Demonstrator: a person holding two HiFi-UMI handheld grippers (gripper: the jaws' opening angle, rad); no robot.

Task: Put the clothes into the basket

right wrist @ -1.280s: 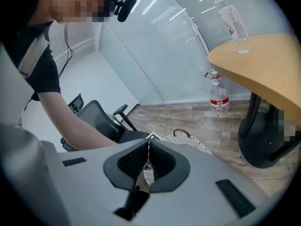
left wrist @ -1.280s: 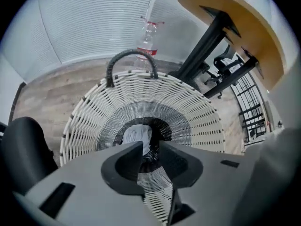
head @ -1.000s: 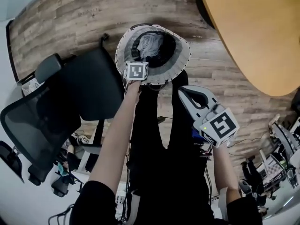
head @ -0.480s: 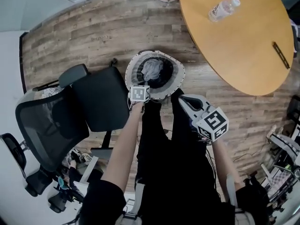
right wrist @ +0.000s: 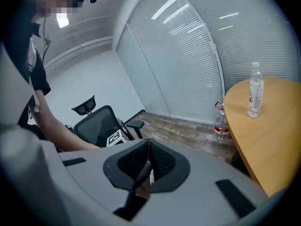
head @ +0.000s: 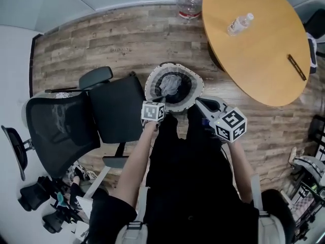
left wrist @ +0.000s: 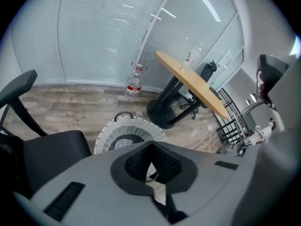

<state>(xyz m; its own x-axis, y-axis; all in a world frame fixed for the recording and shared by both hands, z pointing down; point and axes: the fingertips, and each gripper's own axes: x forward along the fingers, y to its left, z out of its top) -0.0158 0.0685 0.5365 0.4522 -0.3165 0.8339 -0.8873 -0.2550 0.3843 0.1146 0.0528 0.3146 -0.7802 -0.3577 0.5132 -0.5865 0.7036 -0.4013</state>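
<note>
- Left claw (left wrist: 151, 147): clenched, pads meeting tip to tip, nothing between them. It points steeply down.
- Right claw (right wrist: 148, 142): also clenched and empty. It sits beside the left claw at the person's front and is tilted less steeply.
- Basket (head: 150, 88): on the wood floor just ahead of and below both claw tips. It is round, with a pale woven rim.
- Clothes (head: 170, 84): a grey bundle lying in the basket's middle, clear of both claws.
- Office chair (head: 114, 105): black, just left of the left claw, close to the basket's rim.
- Desk (head: 264, 60): round and wooden, out beyond the right claw. A small bottle (head: 238, 23) lies on it.
- Large water bottle (head: 189, 1): on the floor past the basket, near the desk's edge.
</note>
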